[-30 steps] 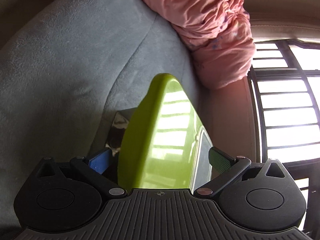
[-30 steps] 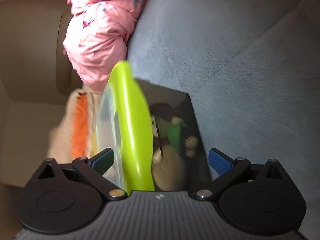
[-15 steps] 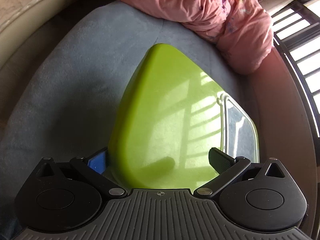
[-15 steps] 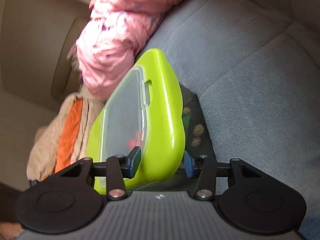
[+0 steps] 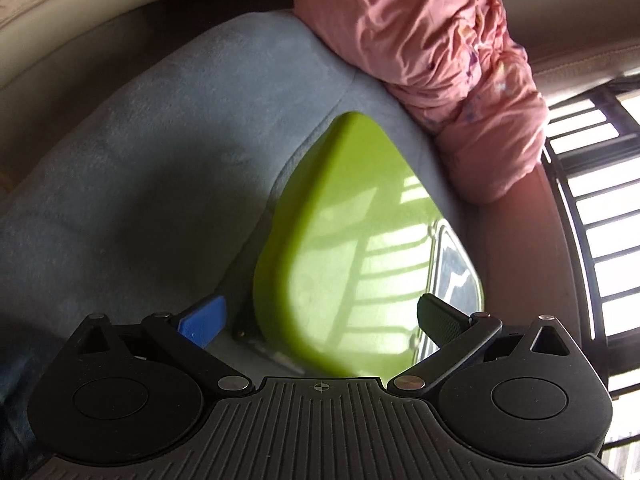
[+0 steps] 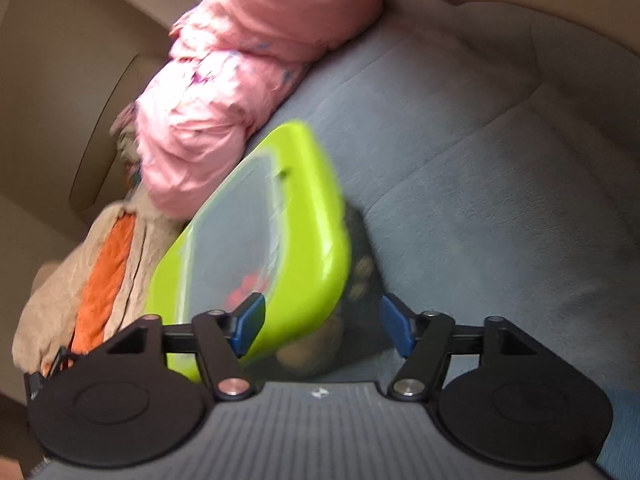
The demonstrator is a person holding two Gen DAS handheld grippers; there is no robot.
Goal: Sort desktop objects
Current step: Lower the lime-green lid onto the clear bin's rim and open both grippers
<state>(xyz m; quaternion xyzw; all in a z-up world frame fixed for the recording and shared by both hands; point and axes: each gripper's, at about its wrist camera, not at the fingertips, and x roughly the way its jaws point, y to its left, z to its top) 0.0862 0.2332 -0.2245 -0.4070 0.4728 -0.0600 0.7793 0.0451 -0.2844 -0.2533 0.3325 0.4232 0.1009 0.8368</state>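
The lime-green box, with its clear lid, is lying tilted on the grey sofa cushion, leaning toward the pink bundle of cloth. In the right wrist view a dark glossy packet is showing under the box's edge, and a beige and orange cloth is lying beside it.

The right tool is standing partly open: half a second ago its pads were pinching the box's edge, and its jaws have just been opening; the left pad is now sitting in front of the lid while the right pad is standing clear of the green side, so nothing is being gripped.

The left tool is staying wide open, its pads apart on either side of the box's near corner without pressing it. Compared with half a second ago, the box is appearing further off and more to the right in this view.
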